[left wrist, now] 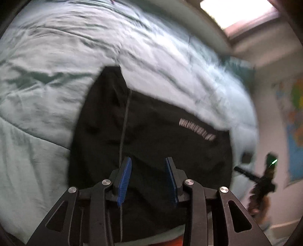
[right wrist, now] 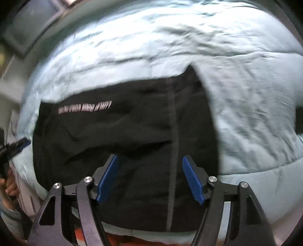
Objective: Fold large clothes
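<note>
A black garment (left wrist: 147,136) with a grey stripe and a line of white lettering lies flat on a pale blue-green quilt (left wrist: 47,94). My left gripper (left wrist: 148,160) hovers above the garment's near part, open and empty, its blue pads (left wrist: 125,179) apart. The same garment (right wrist: 123,136) shows in the right wrist view, with the lettering at the upper left. My right gripper (right wrist: 150,159) is also open and empty above the near part of the garment. The left gripper (right wrist: 17,145) shows at the left edge of the right wrist view, and the right gripper (left wrist: 263,177) at the right of the left wrist view.
The quilt (right wrist: 246,113) covers a bed and spreads wide on every side of the garment. A wall with a coloured map (left wrist: 291,128) stands beyond the bed's right side. A window (left wrist: 236,11) is at the top right. Both views are motion-blurred.
</note>
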`<state>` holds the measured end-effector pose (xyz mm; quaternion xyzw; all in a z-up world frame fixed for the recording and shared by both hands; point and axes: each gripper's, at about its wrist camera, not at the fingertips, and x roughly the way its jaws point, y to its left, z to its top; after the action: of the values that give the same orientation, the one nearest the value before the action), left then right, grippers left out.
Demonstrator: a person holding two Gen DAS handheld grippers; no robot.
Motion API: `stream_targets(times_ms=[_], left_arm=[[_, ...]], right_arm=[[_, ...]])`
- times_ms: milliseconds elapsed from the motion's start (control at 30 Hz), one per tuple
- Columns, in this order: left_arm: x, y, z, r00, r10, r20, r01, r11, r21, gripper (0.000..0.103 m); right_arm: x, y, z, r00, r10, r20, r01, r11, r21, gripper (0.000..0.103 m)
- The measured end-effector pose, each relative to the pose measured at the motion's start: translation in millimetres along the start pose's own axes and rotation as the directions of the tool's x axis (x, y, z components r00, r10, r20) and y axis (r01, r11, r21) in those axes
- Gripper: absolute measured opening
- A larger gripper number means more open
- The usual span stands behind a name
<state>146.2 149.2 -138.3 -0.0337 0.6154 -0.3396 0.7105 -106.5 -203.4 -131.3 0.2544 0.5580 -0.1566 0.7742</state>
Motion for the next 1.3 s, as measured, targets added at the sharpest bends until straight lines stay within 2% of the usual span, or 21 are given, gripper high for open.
stream_targets(times_ms=[100, 167, 267, 433, 600, 767, 967, 1000, 1100, 1300], left_arm=[[50.0, -1.7, -3.7, 0.985, 0.133, -0.113, -0.134, 0.991, -0.005, 0.037], [62.4, -2.4, -4.0, 0.978, 0.172, -0.115, -0.172, 0.985, 0.015, 0.037], [56.8, -7.9, 1.9, 0.975, 0.191, -0.113, -0.189, 0.982, 0.023, 0.038], [15.3, -33.4, 8.9, 0.969, 0.246, -0.014, -0.245, 0.967, 0.076, 0.038], [-26.9, -77.4, 11.4, 0.965, 0.248, 0.082, -0.257, 0.958, 0.126, 0.038], [-64.0, -122.8, 8.0, 0.951, 0.249, 0.184, -0.283, 0.939, 0.197, 0.038], [-94.7, -173.6, 6.4, 0.916, 0.270, 0.296, -0.342, 0.911, 0.229, 0.038], [-101.0, -179.3, 6.0, 0.913, 0.267, 0.309, -0.344, 0.911, 0.229, 0.038], [-113.7, -190.8, 3.1, 0.917, 0.233, 0.323, -0.313, 0.923, 0.224, 0.038], [-125.3, -210.8, -8.6, 0.908, 0.229, 0.351, -0.324, 0.915, 0.240, 0.038]], right_arm=[[47.0, 5.2, -1.1, 0.996, 0.001, -0.089, 0.003, 0.999, 0.040, 0.072], [59.1, 6.2, -1.7, 0.993, -0.027, -0.112, 0.033, 0.998, 0.053, 0.072], [59.2, 13.3, 2.0, 0.990, -0.069, -0.125, 0.072, 0.997, 0.024, 0.072], [25.6, 19.8, 10.3, 0.995, -0.053, -0.084, 0.055, 0.998, 0.021, 0.072], [-17.8, 43.2, 22.3, 0.998, -0.069, 0.004, 0.069, 0.997, -0.017, 0.072], [-59.9, 76.8, 32.3, 0.996, -0.062, 0.070, 0.065, 0.997, -0.032, 0.072], [-105.9, 113.0, 31.4, 0.981, -0.027, 0.193, 0.045, 0.995, -0.090, 0.072], [-110.4, 116.7, 30.5, 0.977, -0.035, 0.210, 0.057, 0.993, -0.100, 0.072], [-125.9, 126.9, 28.9, 0.967, -0.051, 0.248, 0.082, 0.990, -0.117, 0.072], [-147.4, 136.5, 28.0, 0.963, -0.005, 0.271, 0.037, 0.993, -0.112, 0.072]])
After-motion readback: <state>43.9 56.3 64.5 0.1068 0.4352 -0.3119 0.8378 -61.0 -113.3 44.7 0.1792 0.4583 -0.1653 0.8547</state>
